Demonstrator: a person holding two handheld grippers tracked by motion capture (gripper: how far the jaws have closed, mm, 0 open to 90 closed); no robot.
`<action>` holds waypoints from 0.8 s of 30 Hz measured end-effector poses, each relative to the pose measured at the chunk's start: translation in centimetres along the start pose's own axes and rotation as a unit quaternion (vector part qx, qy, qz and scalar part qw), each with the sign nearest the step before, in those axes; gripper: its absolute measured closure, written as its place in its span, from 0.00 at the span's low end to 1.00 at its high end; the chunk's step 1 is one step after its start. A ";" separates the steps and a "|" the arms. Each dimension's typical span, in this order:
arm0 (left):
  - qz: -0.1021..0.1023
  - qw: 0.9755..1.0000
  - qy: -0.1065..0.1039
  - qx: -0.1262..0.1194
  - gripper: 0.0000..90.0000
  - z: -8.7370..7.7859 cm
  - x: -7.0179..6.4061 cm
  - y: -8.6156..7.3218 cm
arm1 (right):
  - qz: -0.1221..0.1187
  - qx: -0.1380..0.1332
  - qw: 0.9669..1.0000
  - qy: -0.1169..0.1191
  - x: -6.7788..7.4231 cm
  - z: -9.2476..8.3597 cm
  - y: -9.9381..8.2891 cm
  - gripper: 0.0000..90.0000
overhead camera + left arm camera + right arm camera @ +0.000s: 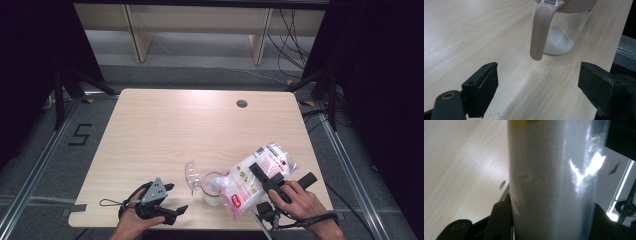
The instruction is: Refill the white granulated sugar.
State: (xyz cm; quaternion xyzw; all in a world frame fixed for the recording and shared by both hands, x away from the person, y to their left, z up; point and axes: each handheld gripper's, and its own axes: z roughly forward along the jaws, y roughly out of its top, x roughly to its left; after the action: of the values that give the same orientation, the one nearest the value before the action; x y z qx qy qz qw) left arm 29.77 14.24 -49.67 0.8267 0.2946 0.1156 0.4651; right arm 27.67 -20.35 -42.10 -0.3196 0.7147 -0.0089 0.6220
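A clear plastic bag of white grains with red print is tilted mouth-down over a clear jar near the table's front edge. My right gripper is shut on the bag, and in the right gripper view the bag stands between both jaws of this gripper. The jar has a taupe handle and a thin layer of white grains at its bottom. My left gripper rests left of the jar. It is open and holds nothing, with its jaws pointed at the handle.
A clear plastic lid lies just left of the jar. The wooden table has a small round cable hole at the back right. Dark curtains and tripod legs flank the table on both sides.
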 end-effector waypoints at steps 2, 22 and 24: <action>0.001 1.000 0.002 -0.002 0.18 0.0 -0.1 0.0 | -0.003 -0.004 1.000 0.000 0.0 0.1 0.1 0.69; 0.013 1.000 0.006 0.008 0.18 -0.1 0.1 0.0 | -0.003 0.000 1.000 0.002 0.0 0.1 0.0 0.69; -0.001 1.000 0.001 -0.005 0.18 0.0 -0.1 0.0 | -0.010 -0.002 1.000 0.001 -0.1 0.1 0.0 0.69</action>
State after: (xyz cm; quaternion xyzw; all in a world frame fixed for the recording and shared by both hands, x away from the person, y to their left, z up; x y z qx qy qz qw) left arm 29.64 14.19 -49.66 0.8240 0.2956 0.1173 0.4690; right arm 27.73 -20.26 -42.09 -0.3279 0.7124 -0.0142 0.6203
